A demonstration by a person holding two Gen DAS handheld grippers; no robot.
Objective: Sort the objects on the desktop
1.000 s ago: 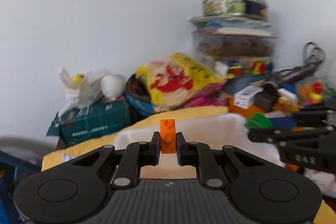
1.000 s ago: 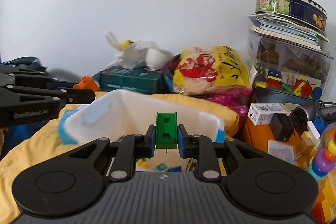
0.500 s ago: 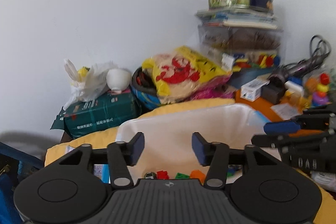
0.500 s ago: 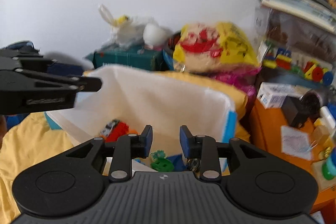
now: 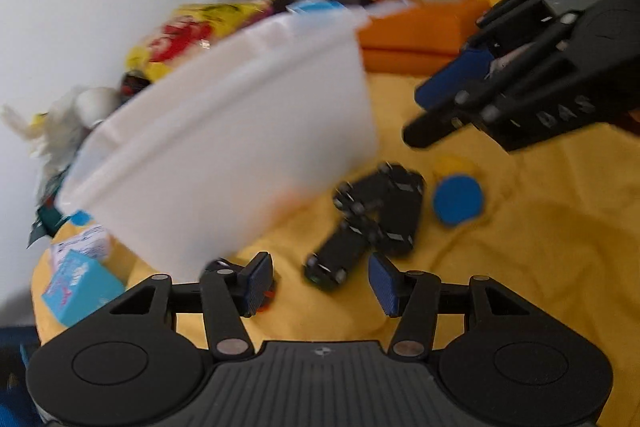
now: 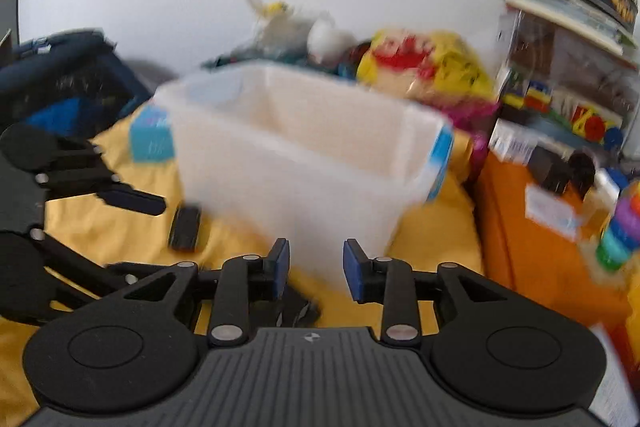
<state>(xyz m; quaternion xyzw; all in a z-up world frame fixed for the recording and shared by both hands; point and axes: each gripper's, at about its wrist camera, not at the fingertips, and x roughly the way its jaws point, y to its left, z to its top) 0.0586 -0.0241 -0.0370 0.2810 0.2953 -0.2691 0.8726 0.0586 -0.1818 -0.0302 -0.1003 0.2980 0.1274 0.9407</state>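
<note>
We see the white bin point(image 5: 224, 131) in the middle-left of the left view, on the yellow cloth point(image 5: 540, 247). Black toy pieces point(image 5: 372, 223) lie lower right of it. Our left gripper point(image 5: 320, 281) is wide and empty. Our right gripper point(image 6: 314, 267) has just been opening, holding nothing.

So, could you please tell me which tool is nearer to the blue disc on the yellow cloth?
Right. The right tool hangs just above the blue disc; the left tool sits lower left, by black pieces.
</note>
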